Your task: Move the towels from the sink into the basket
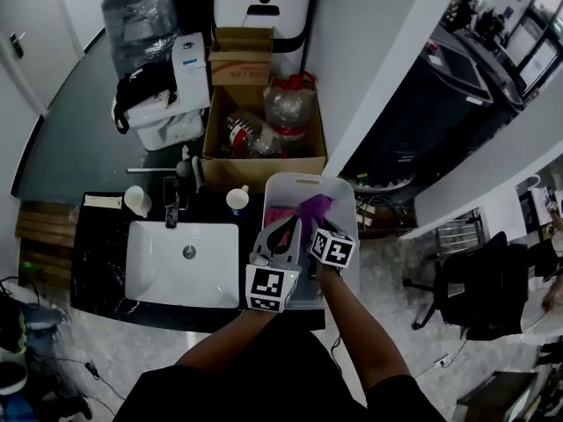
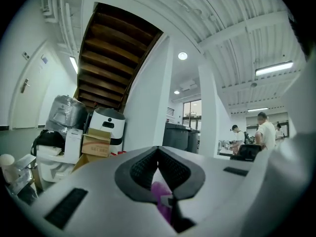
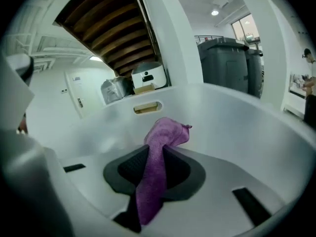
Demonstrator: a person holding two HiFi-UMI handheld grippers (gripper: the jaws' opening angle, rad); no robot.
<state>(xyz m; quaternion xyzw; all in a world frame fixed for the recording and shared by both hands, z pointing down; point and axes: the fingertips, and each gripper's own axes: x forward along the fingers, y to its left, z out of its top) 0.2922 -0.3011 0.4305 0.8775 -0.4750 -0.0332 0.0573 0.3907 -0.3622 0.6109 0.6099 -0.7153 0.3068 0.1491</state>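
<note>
Both grippers are over the white basket point(image 1: 304, 180), which stands right of the white sink point(image 1: 157, 275). My right gripper point(image 1: 318, 227) point(image 3: 154, 149) points down into the basket point(image 3: 227, 117) and is shut on a purple towel point(image 1: 314, 207) point(image 3: 165, 132) that pokes out past its tips. My left gripper point(image 1: 290, 225) point(image 2: 158, 151) lies level over the basket's left side with its tips together. A pink towel point(image 1: 280, 215) point(image 2: 161, 196) shows in the gap behind those tips and seems pinched there. No towel is visible in the sink bowl.
A faucet point(image 1: 171, 202) and two cups point(image 1: 137, 200) point(image 1: 237, 199) stand on the black counter point(image 1: 95, 262) behind the sink. A cardboard box of plastic bottles point(image 1: 264, 126) sits just beyond the basket. A black chair point(image 1: 479, 288) is at the right.
</note>
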